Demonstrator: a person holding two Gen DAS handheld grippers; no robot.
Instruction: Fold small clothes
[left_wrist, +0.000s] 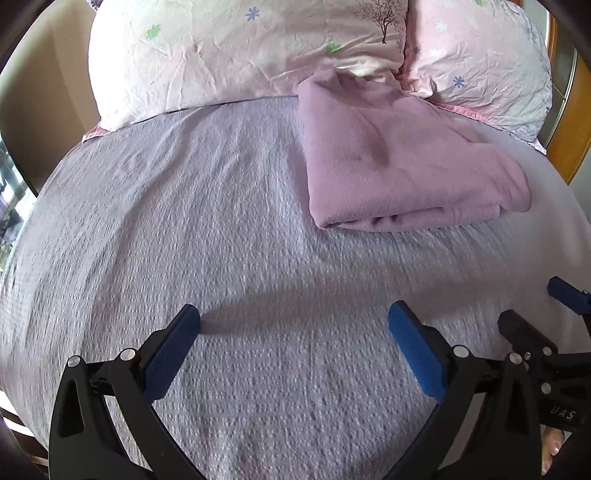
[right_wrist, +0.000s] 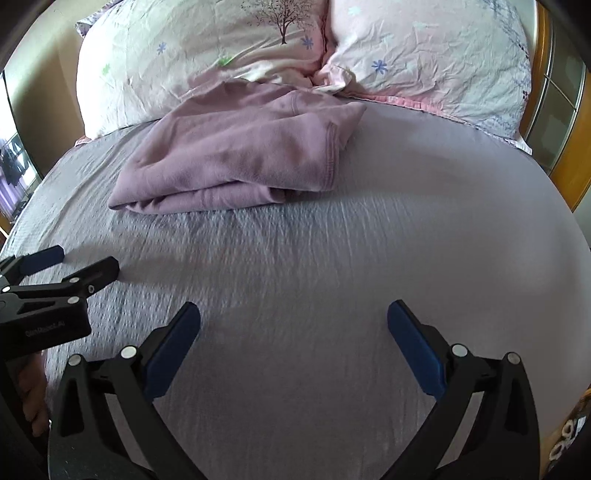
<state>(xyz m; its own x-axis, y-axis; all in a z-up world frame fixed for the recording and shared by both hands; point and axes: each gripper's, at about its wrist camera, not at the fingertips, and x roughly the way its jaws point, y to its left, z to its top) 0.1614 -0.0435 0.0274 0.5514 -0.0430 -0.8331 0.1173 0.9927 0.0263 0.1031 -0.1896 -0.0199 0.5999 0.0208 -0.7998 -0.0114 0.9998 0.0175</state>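
1. Left claw (left_wrist: 293, 321): jaws spread wide, nothing between them; it hovers low over the near part of the bed (left_wrist: 207, 221), casting a shadow on the grey textured cover.
2. Right claw (right_wrist: 293, 319): likewise fully open and empty, just beside the left claw, which appears at the left edge of the right wrist view.
3. Garment (left_wrist: 399, 158): a mauve knit piece lying on the far half of the bed, already doubled into a thick, roughly rectangular stack. Its folded edge faces the claws; a stitched hem shows on its right side in the right wrist view (right_wrist: 236, 158).
4. Its far edge touches the pillows (left_wrist: 236, 55), two floral pink ones leaning at the head of the bed.
5. Step in hand, as a judgement: the fold looks largely complete, and both claws stand well apart from the cloth, between grasps.
6. Next move, if another fold is wanted: reach far, pinch both near corners through all layers, and keep the stack from sliding.
7. Obstacles: none lie between claws and garment; the pillows crowd the far side.
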